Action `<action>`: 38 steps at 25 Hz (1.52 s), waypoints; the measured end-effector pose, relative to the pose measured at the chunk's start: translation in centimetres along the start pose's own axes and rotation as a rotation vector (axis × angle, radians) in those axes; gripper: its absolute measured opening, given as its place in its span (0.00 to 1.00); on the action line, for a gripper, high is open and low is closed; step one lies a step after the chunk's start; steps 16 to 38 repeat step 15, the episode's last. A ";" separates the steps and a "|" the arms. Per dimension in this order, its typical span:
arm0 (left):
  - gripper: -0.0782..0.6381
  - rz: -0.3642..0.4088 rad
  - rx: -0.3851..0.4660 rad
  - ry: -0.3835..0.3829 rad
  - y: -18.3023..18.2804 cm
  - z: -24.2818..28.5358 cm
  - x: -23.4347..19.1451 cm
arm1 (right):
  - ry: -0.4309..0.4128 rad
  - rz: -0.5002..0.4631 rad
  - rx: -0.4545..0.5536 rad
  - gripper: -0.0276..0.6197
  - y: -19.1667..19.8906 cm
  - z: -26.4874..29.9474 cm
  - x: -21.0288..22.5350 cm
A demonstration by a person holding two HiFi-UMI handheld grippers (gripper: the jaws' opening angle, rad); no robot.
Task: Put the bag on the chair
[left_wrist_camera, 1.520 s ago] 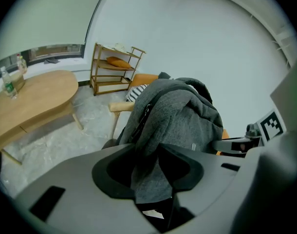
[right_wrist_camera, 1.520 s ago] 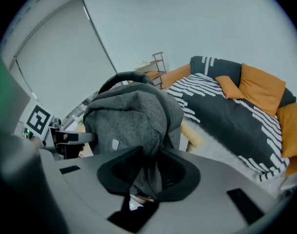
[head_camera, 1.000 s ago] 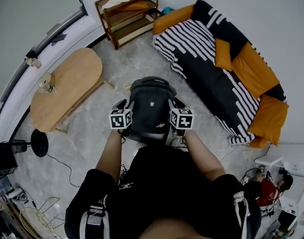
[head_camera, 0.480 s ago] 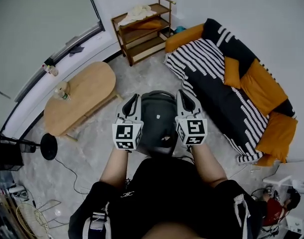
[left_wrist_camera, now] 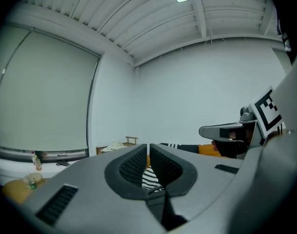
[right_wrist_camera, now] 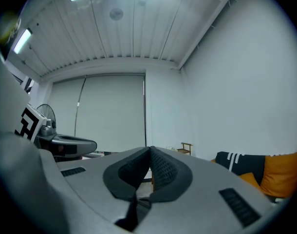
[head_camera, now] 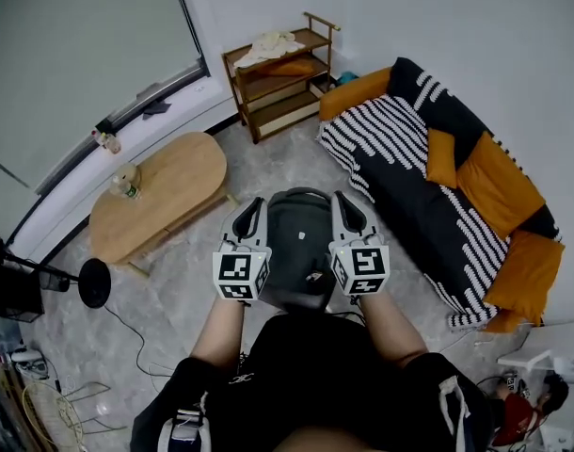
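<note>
A dark grey backpack lies upright just in front of the person, between the two grippers; whatever it rests on is hidden under it. My left gripper stands along the bag's left side. Its jaws are closing and stand almost together, with nothing between them. My right gripper stands along the bag's right side, shut and empty. Both gripper views look out across the room, not at the bag. Each one shows the other gripper, the right gripper and the left gripper.
An oval wooden table with a bottle stands to the left. A wooden shelf is against the far wall. A sofa with a striped throw and orange cushions runs along the right. A black round stand base and cables lie on the floor at left.
Both grippers have come off the bag's sides, tipped upward and closed their jaws. The bag stays put between them. The head view has tilted up toward the wall.
</note>
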State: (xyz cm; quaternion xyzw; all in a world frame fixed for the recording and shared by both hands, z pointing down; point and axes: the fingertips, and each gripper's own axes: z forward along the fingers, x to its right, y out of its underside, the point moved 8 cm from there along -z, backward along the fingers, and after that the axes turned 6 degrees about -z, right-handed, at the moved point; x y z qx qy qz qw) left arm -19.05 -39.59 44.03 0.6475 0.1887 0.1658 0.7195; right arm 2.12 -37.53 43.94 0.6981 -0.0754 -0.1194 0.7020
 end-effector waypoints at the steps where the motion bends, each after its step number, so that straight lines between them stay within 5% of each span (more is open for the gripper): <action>1: 0.16 0.001 0.002 -0.004 -0.1 -0.1 0.0 | 0.000 0.002 0.001 0.06 0.0 -0.1 0.0; 38: 0.14 0.006 0.025 -0.028 -0.5 -0.8 -0.2 | -0.002 0.038 0.010 0.06 -0.1 -0.4 0.3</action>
